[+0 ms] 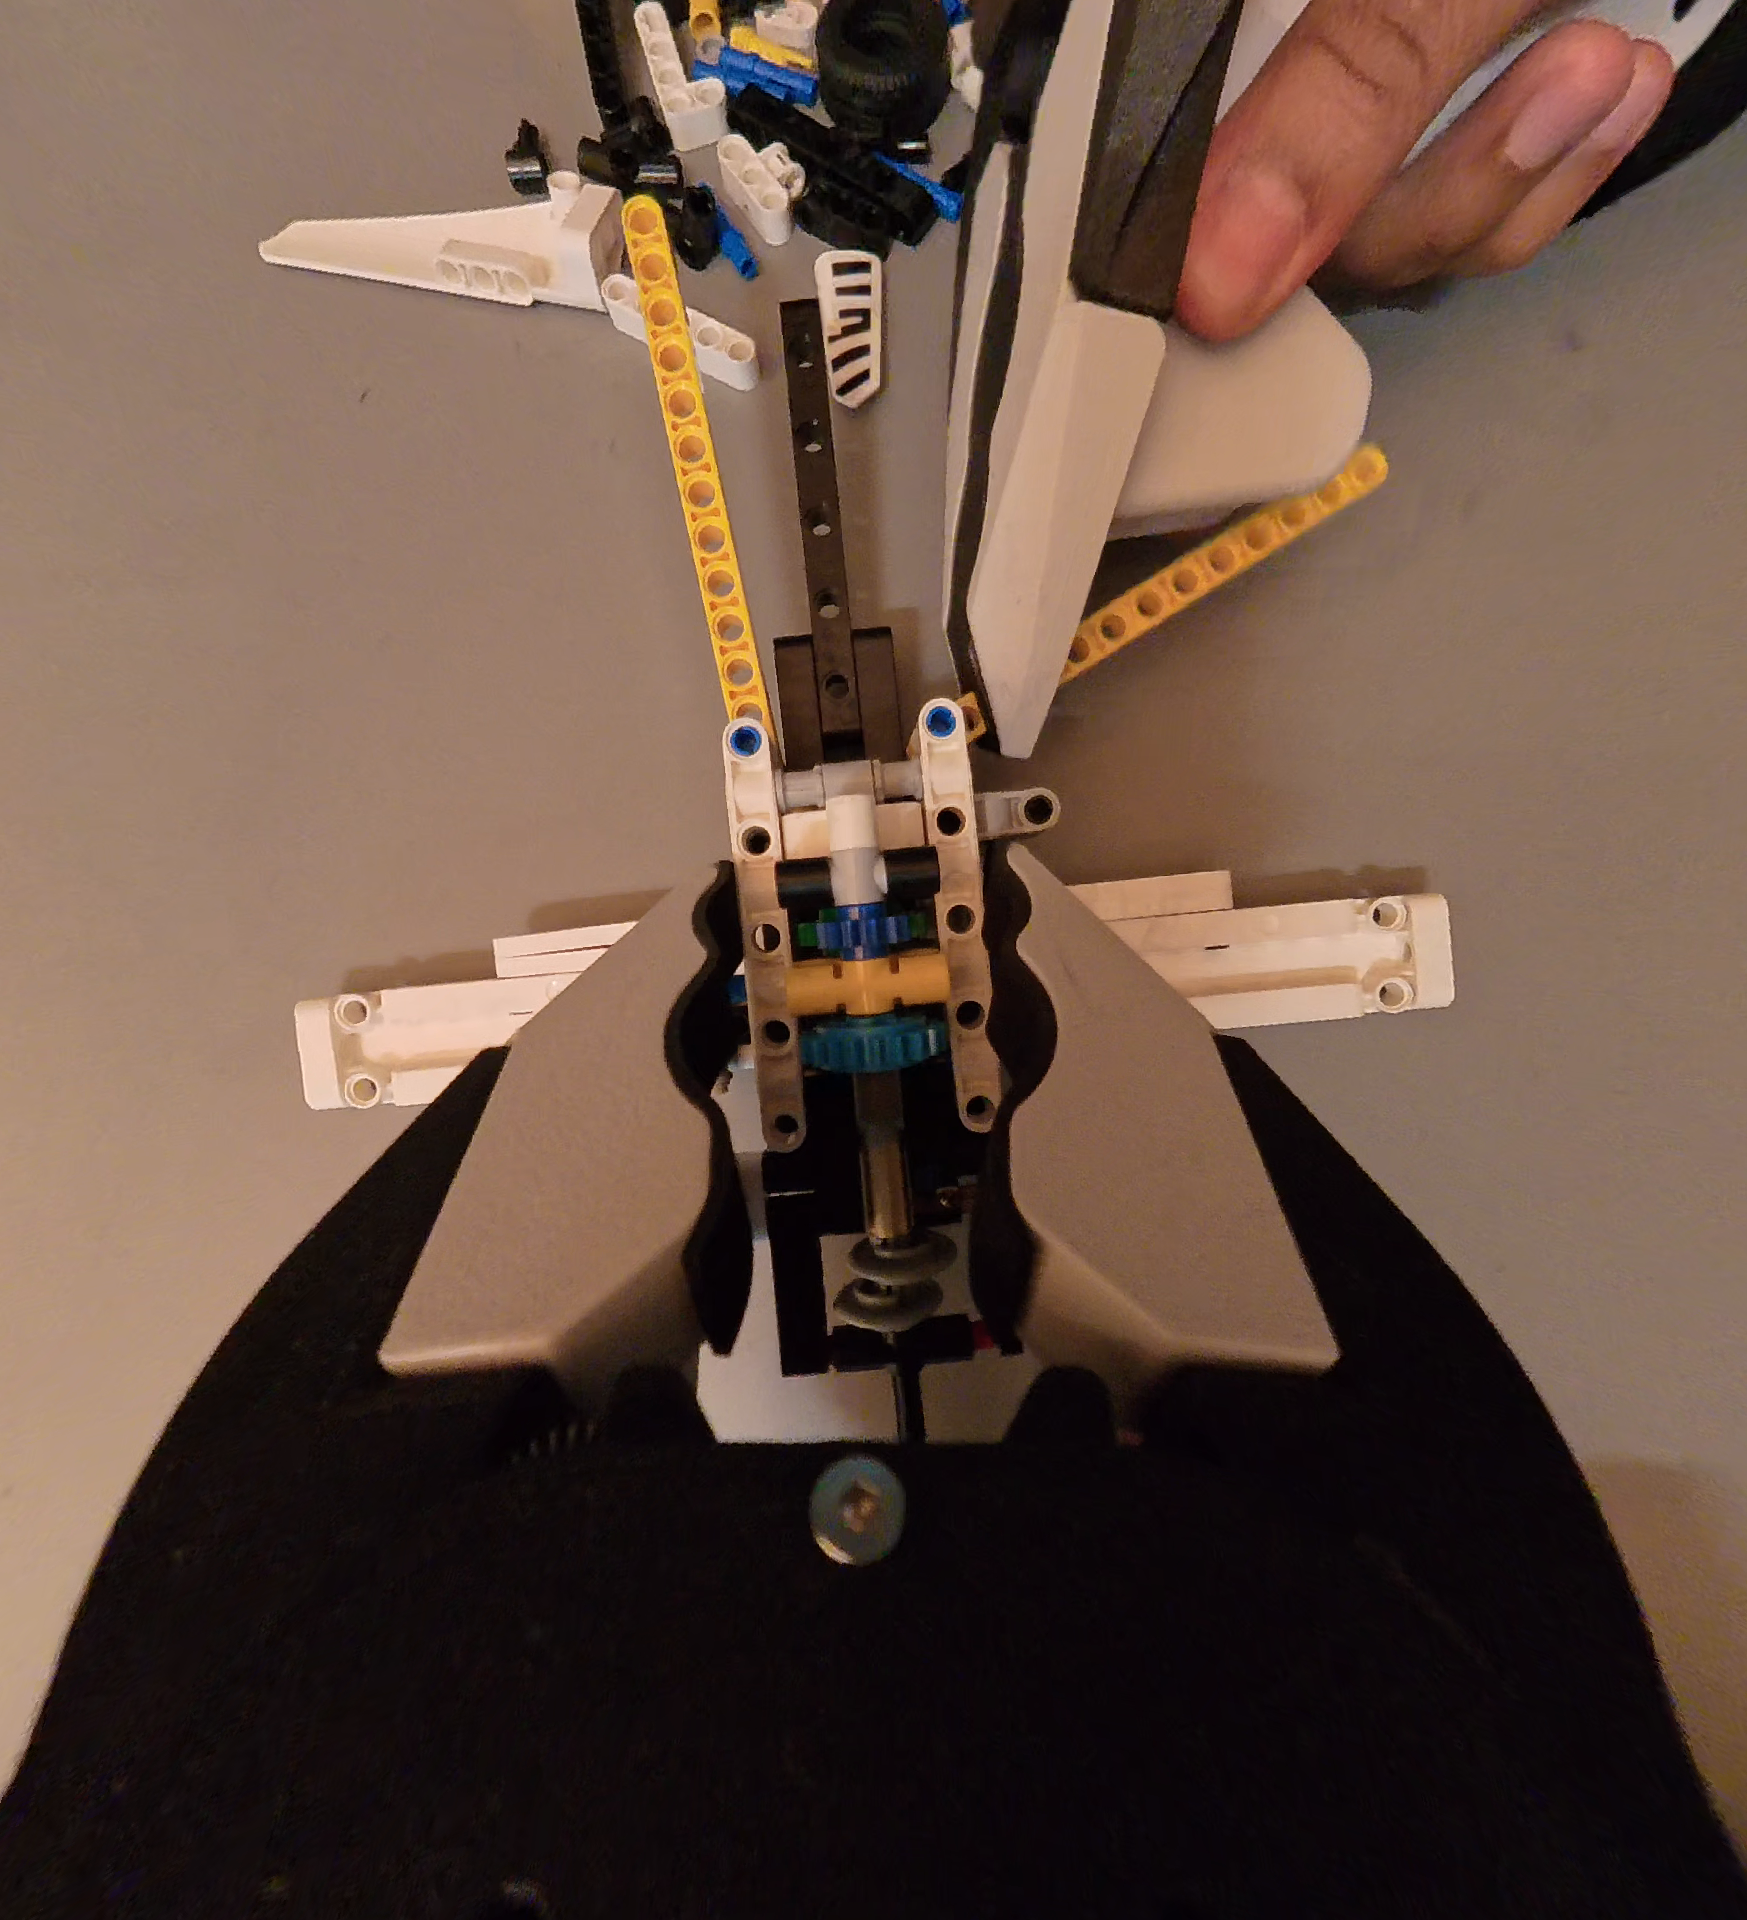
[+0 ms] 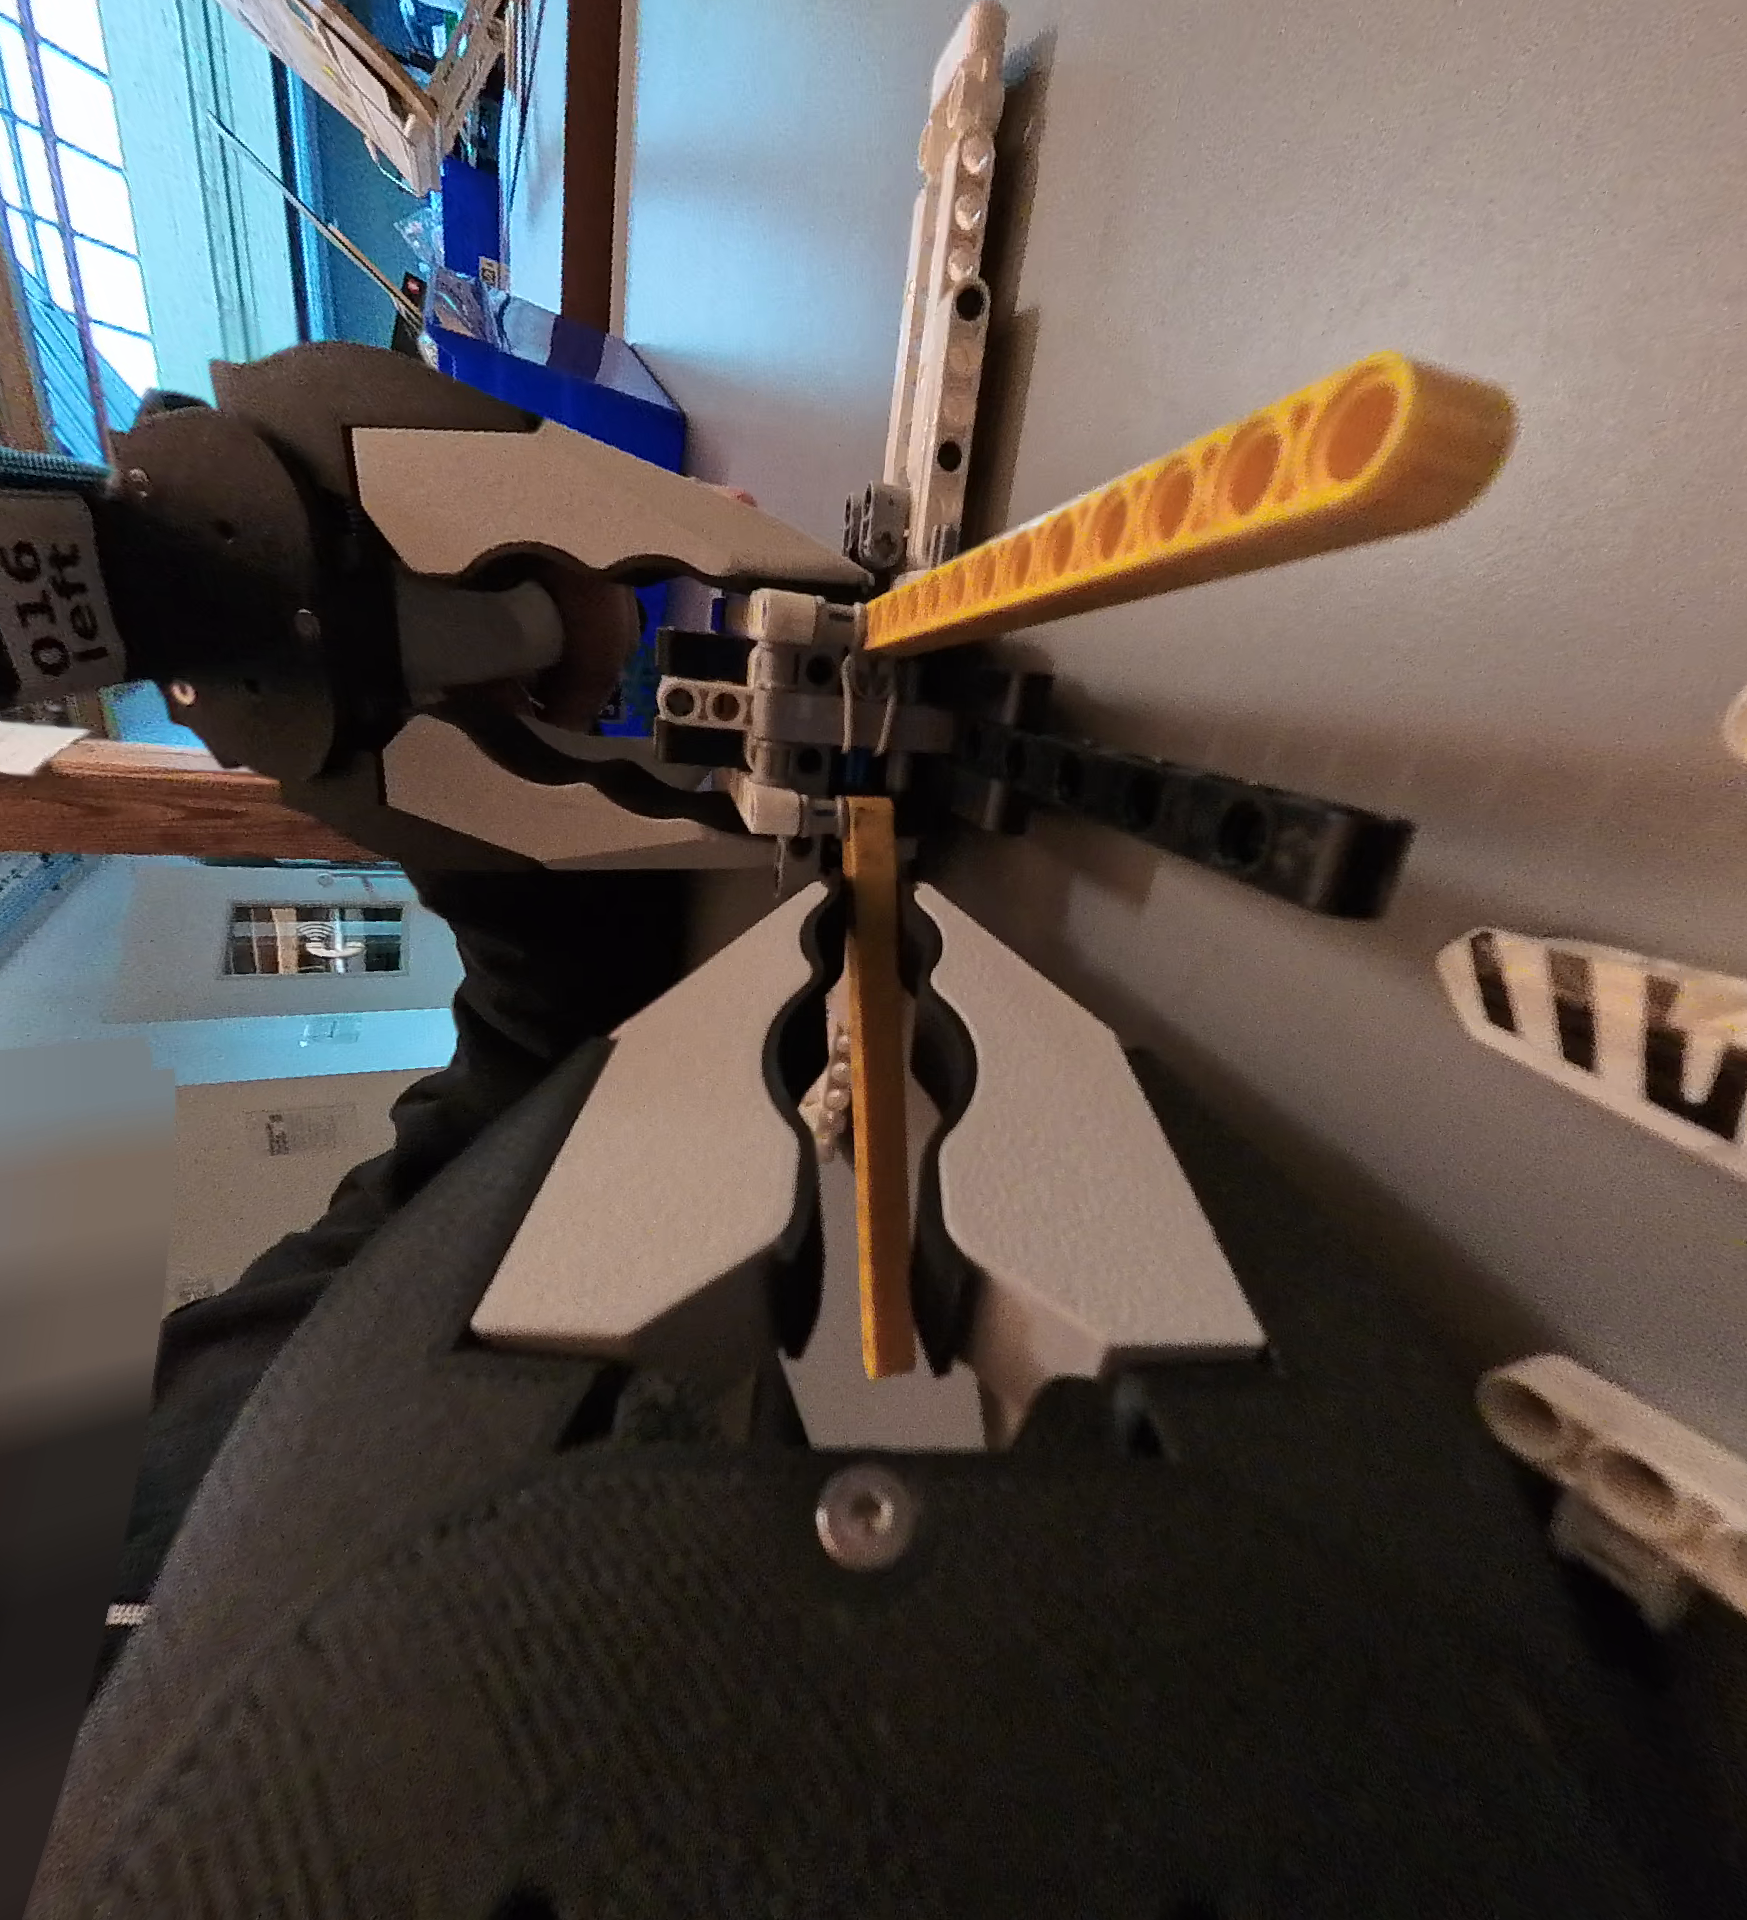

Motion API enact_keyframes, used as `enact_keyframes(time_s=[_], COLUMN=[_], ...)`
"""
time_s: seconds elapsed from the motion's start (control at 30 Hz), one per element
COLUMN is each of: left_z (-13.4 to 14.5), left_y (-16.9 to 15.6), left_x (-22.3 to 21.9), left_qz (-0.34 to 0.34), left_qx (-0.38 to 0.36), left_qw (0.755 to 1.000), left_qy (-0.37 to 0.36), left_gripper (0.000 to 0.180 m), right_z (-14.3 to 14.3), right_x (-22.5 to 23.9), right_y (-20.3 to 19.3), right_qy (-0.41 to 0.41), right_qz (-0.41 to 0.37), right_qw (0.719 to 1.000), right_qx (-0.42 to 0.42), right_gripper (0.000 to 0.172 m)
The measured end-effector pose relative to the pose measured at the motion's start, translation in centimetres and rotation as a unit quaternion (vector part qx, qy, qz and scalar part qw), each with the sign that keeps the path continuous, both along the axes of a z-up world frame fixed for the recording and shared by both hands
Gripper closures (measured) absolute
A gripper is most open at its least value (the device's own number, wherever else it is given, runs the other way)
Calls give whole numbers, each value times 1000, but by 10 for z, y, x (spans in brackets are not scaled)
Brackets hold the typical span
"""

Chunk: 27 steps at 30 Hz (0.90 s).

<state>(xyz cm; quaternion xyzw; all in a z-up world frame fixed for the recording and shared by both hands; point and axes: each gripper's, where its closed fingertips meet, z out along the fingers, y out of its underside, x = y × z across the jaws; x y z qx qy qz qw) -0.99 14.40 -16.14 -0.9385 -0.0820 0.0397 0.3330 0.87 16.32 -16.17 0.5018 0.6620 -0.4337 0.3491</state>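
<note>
Your left gripper (image 1: pixel 856 935) has its fingers set partly apart and pressed against the two sides of a building-brick model (image 1: pixel 853 997). The dark wavy pads bear on the grey perforated side frames of that model. Between those frames you see a blue gear (image 1: pixel 864 1047), a tan connector (image 1: pixel 864 982) and a metal shaft running back toward the gripper body. The model rests on the grey tabletop (image 1: pixel 225 623), with white panels (image 1: pixel 1316 951) extending sideways from beneath it on both sides.

Your right gripper (image 2: pixel 874 925) has its fingers almost together, clamped on a yellow perforated beam (image 2: pixel 874 1091). The beam runs edge-on between the pads, and its forward end meets the model at a blue pin. In the left wrist view this gripper (image 1: pixel 1014 665) comes in from the upper right, with a hand (image 1: pixel 1388 145) gripping it and the same beam trailing out behind the fingertips.

A second yellow beam (image 1: pixel 687 447) and a black beam (image 1: pixel 817 499) project forward from the model across the tabletop.

Beyond them lies a loose pile of parts:
- a black tyre (image 1: pixel 884 52);
- a white wing-shaped panel (image 1: pixel 433 255);
- a white panel with black stripes (image 1: pixel 853 327);
- short white, black and blue connectors.
</note>
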Motion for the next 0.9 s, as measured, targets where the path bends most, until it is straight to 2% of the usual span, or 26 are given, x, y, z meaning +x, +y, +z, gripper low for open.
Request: enact_keyframes(time_s=[0.23,0.53,0.73,0.9], left_z=[1,2,2,2], left_y=[0,0,1,1], left_x=[-2,-4,-4,-4], left_qz=[0,2,2,3], left_qx=[21,40,38,40], left_qw=[1000,999,999,999], left_qy=[-5,-13,-12,-15], left_gripper=[133,133,133,133], right_z=[2,7,13,14], right_x=[-7,-13,-16,-21], right_y=[8,13,13,8], right_qy=[77,210,271,367], right_qz=[69,170,195,190], right_qw=[990,932,908,876], right_qx=[96,242,253,249], right_gripper=[162,162,165,154])
